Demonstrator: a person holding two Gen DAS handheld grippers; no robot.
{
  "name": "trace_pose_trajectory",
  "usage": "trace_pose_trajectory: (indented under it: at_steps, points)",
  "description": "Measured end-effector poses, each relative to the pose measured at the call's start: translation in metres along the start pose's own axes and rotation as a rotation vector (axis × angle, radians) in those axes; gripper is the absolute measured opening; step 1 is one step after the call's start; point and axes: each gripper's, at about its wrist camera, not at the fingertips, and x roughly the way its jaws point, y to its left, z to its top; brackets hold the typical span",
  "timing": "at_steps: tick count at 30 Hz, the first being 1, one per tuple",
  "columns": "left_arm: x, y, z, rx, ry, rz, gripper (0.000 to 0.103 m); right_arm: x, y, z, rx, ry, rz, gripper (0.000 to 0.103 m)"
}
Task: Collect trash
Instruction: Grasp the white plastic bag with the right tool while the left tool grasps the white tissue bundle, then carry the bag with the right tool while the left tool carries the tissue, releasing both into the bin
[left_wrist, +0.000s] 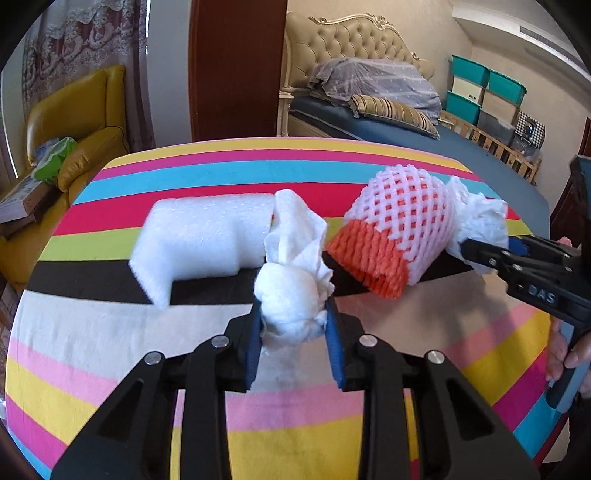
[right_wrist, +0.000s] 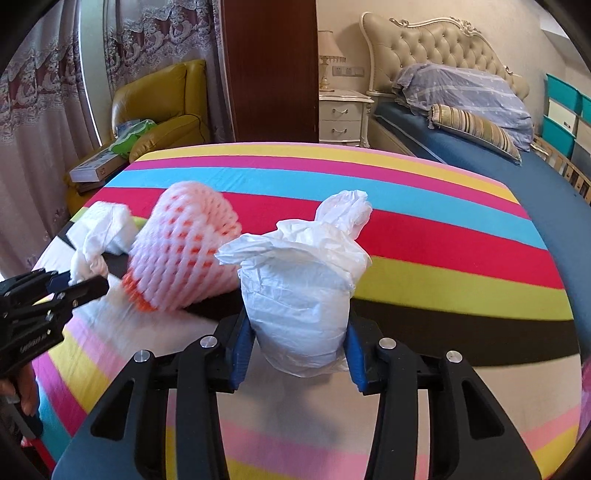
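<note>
while both pieces of trash sit at the near half of the striped table (left_wrist: 110, 354), you have each one between a pair of pads. your left gripper (left_wrist: 293, 325) is closed on a crumpled white tissue wad (left_wrist: 290, 306), its blue pads pressing the lower bulge from both sides, with the loose top of the wad fanning up beyond the fingertips. your right gripper (right_wrist: 299, 339) is clamped on a crumpled white plastic bag (right_wrist: 299, 291); the pads stand further apart here because the bag is bulkier, and they bear on its lower sides while its knotted top rises above.

between the two held items lies a foam fruit net (left_wrist: 391, 229), white mesh over an orange sleeve, resting on its side on the table; in the right wrist view it is blurred. just left of the tissue wad lies a white foam sheet (left_wrist: 199, 240), folded, touching or overlapping the tissue's loose end; which one, you cannot tell from these views.

your right hand (left_wrist: 561, 354) shows at the edge of the left wrist view, around that gripper's handle.

beyond the table stand a yellow armchair (right_wrist: 166, 107), a bed (right_wrist: 480, 158) with a tufted headboard, and stacked teal storage boxes (left_wrist: 480, 88).
</note>
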Motion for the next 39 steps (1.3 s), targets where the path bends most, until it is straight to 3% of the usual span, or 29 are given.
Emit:
trace_pose_trajectory:
  at_steps: [21, 39]
  points:
    - [-0.044, -0.017, -0.045, 0.040, -0.042, -0.030, 0.030, -0.062, 0.025, -0.065, -0.032, -0.018, -0.032, 0.042]
    - [-0.066, -0.061, -0.066, 0.134, -0.094, -0.049, 0.030, -0.107, 0.009, -0.098, 0.006, -0.070, -0.064, 0.042]
